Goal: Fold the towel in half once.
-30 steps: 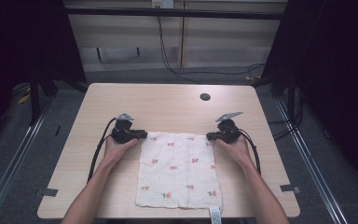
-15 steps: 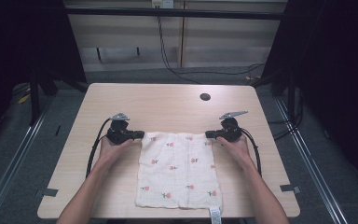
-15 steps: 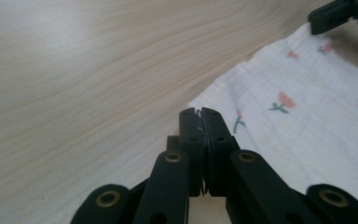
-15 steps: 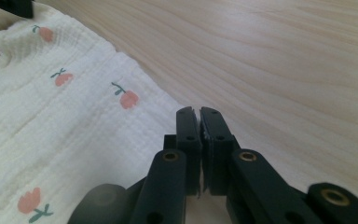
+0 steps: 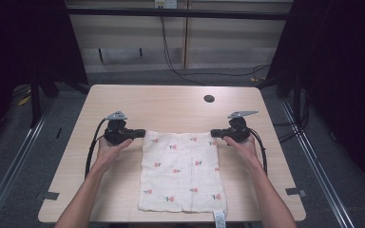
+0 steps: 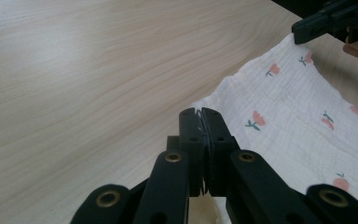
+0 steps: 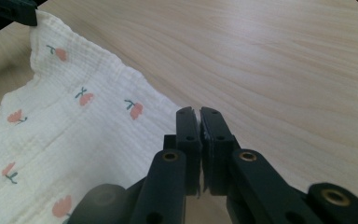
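Note:
A white cloth [image 5: 183,173] printed with small red flowers lies spread on the wooden table [image 5: 171,104], its near edge at the table's front. My left gripper [image 5: 140,133] is shut on the cloth's far left corner [image 6: 200,111]. My right gripper [image 5: 214,134] is shut on the far right corner [image 7: 179,114]. Both corners are lifted slightly, so the far edge hangs stretched between the two grippers. In the left gripper view the cloth [image 6: 298,112] runs off toward the right gripper [image 6: 303,32]. In the right gripper view the cloth [image 7: 74,126] reaches the left gripper [image 7: 28,16].
A small dark round hole [image 5: 209,99] sits in the table top near the far right. A white tag [image 5: 219,219] hangs from the cloth's near edge over the table's front. Bare wood lies beyond the cloth toward the far edge.
Both grippers have risen a little with the cloth's far corners, and the left hand has drawn outward to the left. The far edge is now stretched straighter.

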A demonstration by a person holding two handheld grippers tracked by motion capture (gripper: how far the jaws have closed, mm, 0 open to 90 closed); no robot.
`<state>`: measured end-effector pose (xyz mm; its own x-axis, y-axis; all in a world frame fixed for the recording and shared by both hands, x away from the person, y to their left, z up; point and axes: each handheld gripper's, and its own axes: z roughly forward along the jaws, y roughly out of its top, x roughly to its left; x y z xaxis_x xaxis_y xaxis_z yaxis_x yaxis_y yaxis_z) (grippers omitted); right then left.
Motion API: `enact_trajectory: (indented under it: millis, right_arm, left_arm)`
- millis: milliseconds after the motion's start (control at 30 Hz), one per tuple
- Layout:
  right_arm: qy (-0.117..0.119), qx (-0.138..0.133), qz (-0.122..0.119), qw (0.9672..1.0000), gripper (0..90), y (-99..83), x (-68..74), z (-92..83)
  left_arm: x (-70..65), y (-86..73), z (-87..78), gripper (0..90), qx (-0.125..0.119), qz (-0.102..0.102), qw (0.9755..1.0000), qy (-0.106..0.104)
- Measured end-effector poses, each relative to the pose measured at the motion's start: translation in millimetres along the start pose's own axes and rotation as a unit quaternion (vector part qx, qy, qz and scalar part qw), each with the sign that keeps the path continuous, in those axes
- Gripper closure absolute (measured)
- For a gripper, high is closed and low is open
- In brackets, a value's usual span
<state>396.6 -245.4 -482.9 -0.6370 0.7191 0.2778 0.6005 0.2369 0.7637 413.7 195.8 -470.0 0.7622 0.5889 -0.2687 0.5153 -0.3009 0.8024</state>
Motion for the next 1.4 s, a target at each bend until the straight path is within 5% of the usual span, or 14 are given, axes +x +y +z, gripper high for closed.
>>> enact_trajectory:
  millis: [333,800,1267,1400]
  right_arm:
    - [-0.006,-0.012,-0.006,0.9999,86.5,9.4,0.8,-8.7]
    - [-0.010,-0.041,-0.020,0.9989,86.5,32.2,8.0,-23.1]
    - [0.005,-0.043,-0.035,0.9984,86.5,18.5,28.2,-38.8]
    - [-0.001,-0.054,-0.040,0.9977,86.5,16.1,37.1,-50.6]
  left_arm:
    - [-1.4,-2.6,-9.0,88.5,-0.019,-0.002,0.9998,0.011]
    - [-8.2,16.1,-26.5,88.5,-0.058,0.008,0.9983,0.009]
    - [-24.6,5.8,-43.2,88.4,-0.064,0.019,0.9978,-0.004]
    - [-35.0,6.9,-55.9,88.5,-0.062,0.039,0.9973,-0.008]
